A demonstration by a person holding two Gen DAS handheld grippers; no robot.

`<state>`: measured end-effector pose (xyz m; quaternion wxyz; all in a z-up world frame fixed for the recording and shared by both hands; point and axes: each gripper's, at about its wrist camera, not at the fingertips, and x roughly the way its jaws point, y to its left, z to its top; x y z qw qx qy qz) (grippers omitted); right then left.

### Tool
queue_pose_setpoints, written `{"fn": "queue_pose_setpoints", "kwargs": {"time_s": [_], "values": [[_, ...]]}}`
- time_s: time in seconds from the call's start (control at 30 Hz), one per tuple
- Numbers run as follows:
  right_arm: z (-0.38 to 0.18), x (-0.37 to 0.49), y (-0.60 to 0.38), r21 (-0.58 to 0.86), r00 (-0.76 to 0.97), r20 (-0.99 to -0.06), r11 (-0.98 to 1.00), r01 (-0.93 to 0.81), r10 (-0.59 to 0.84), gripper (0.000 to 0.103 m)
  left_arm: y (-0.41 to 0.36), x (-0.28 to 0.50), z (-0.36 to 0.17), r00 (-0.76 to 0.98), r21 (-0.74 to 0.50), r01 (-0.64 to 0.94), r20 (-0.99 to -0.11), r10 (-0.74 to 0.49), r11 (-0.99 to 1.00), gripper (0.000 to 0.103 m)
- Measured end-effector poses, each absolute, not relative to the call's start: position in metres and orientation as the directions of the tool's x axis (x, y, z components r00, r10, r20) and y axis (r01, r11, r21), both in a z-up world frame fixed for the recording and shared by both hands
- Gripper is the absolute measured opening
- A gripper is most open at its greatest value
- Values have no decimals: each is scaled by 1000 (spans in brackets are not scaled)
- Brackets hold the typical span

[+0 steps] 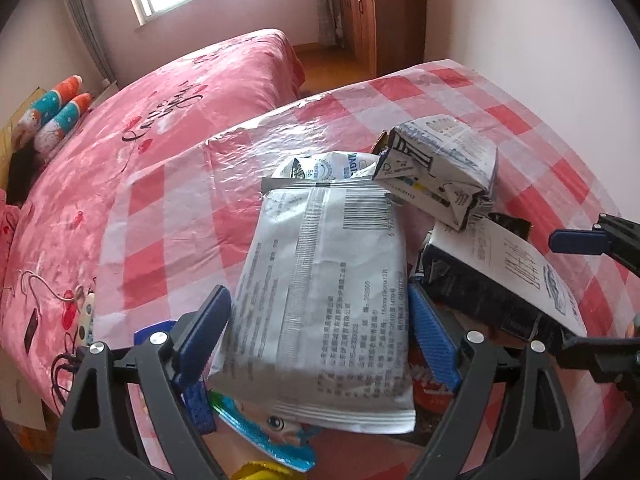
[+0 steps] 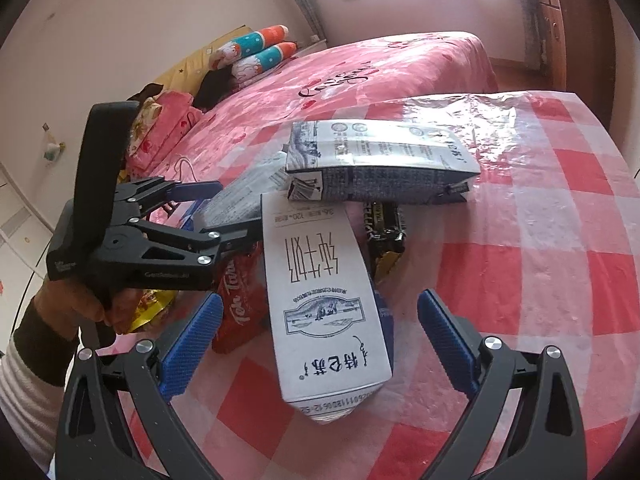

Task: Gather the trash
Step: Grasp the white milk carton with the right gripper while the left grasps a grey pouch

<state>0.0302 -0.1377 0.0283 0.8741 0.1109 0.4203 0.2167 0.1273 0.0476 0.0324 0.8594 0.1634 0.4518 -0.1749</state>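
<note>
Trash lies piled on a table with a red-and-white checked cloth [image 1: 168,216]. My left gripper [image 1: 320,332] is open around a white wipes packet [image 1: 324,288], its jaws wide on both sides of it. A crumpled milk carton [image 1: 440,160] and a flattened milk carton [image 1: 504,276] lie to the right. In the right wrist view my right gripper [image 2: 320,348] is open around the flattened milk carton [image 2: 324,304], blue pads apart from its sides. The other carton [image 2: 380,164] lies behind it. The left gripper [image 2: 200,204] shows at left, over the packet [image 2: 244,192].
A red snack wrapper [image 2: 236,304], a yellow wrapper [image 2: 148,308] and a black-and-gold wrapper [image 2: 384,236] lie in the pile. A blue wrapper [image 1: 260,432] sits under the packet. A pink bed [image 1: 160,92] stands beyond the table, a wooden wardrobe [image 1: 360,8] farther back.
</note>
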Motion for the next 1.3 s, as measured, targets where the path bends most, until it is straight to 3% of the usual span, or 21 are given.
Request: {"fn": "queue_pose_setpoints", "kwargs": {"time_s": [0.1,0.17,0.37,0.53,0.63,1.0,1.3], "values": [[26,29,-136,368,556,-689,885,-284,465,95,51,133,29,515,92,438,-841,-166,894,88],[24,29,-137,367,555,-692,887,-280,462,86,52,136,29,511,66,422,-841,-178,904,88],[17,27,-142,378,552,-698,890,-257,456,76,52,136,27,510,32,389,-840,-187,921,84],[14,23,-140,388,545,-695,882,-267,470,75,53,131,27,522,24,360,-834,-180,933,79],[14,20,-134,350,558,-704,898,-267,440,64,53,127,28,529,20,341,-831,-174,940,78],[19,-4,-128,324,586,-698,911,-255,412,64,66,93,37,565,4,261,-812,-149,965,78],[24,-33,-126,390,564,-676,879,-273,475,64,88,48,46,611,-41,180,-778,-145,983,78]]}}
